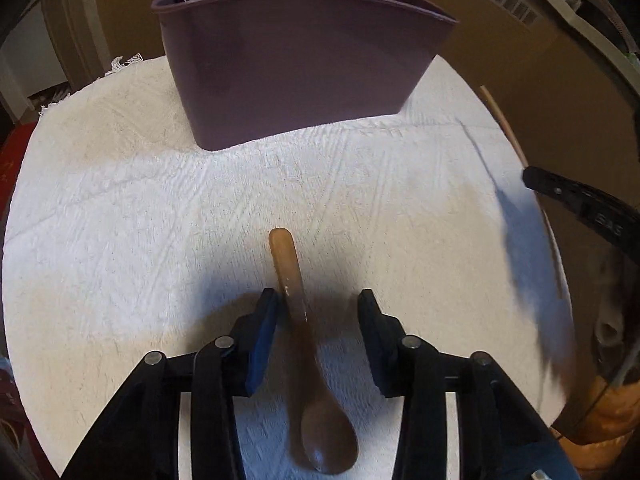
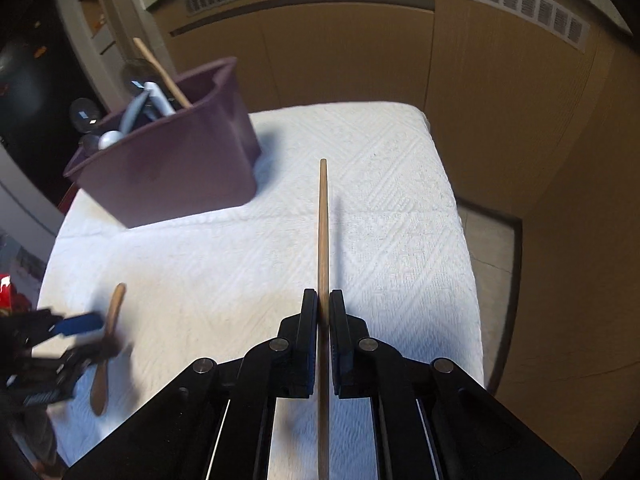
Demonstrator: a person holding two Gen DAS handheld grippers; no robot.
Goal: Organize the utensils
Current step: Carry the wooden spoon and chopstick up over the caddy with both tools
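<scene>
Left wrist view: our left gripper (image 1: pixel 318 304) has jaws apart around the wooden spoon (image 1: pixel 304 344). Our right gripper (image 2: pixel 323 306) squeezes a wooden stick (image 2: pixel 322 224).

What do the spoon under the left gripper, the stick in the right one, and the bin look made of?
Spoon: likely wood, brown with a smooth, slightly glossy finish. Stick: light wood or bamboo by its pale tan colour, matte. Bin: probably plastic, plum-coloured, smooth matte walls with a moulded rim.
</scene>
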